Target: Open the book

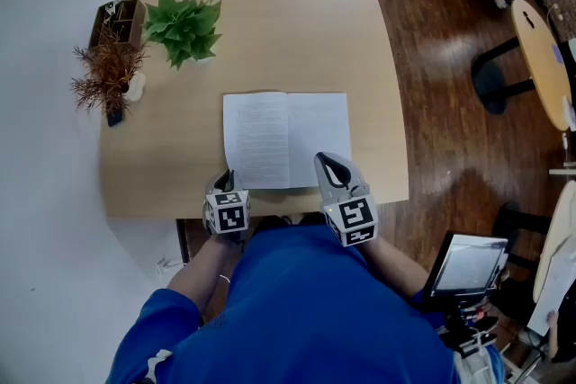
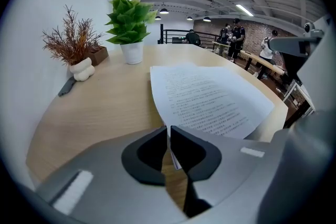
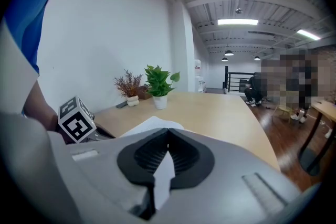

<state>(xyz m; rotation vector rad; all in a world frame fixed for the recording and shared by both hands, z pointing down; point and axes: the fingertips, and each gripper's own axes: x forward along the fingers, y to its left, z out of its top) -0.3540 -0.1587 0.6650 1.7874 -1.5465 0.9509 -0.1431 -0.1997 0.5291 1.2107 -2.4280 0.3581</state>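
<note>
Now left tongs [image 2: 168, 128] gape slightly round an edge of the open book [image 2: 210, 97], right tongs [image 3: 168, 131] clenched on its page.

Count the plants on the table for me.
2. A green leafy plant in a white pot stands at the table's far left. A dried reddish-brown sprig in a small white vase sits just left of it, near the edge. None appear hidden.
</note>
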